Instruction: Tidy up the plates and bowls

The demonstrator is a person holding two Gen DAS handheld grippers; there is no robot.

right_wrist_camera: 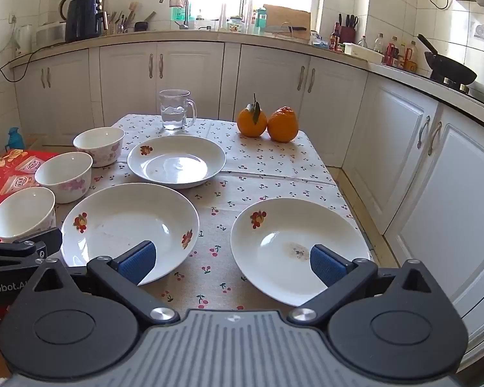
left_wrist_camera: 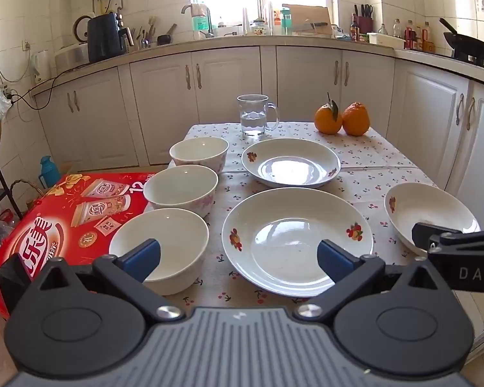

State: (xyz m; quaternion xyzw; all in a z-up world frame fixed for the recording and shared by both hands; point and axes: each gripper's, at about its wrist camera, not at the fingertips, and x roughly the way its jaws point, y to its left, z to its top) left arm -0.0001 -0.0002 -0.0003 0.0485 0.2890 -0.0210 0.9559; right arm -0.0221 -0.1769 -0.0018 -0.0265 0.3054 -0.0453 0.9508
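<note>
Both claws hang above the near edge of the table [right_wrist_camera: 274, 161], which has a cherry-print cloth. The left claw [left_wrist_camera: 238, 258] is spread wide and holds nothing; the right claw [right_wrist_camera: 232, 262] is also spread wide and empty. Nearest lie two white shallow plates with fruit prints [right_wrist_camera: 129, 222] [right_wrist_camera: 293, 242], apart from each other. On the left stand three white bowls [left_wrist_camera: 159, 245] [left_wrist_camera: 180, 188] [left_wrist_camera: 199, 153] in a row. Farther is a third white plate [right_wrist_camera: 176, 158], then a clear glass mug with water [right_wrist_camera: 175, 114] and two oranges [right_wrist_camera: 251, 122] touching each other.
</note>
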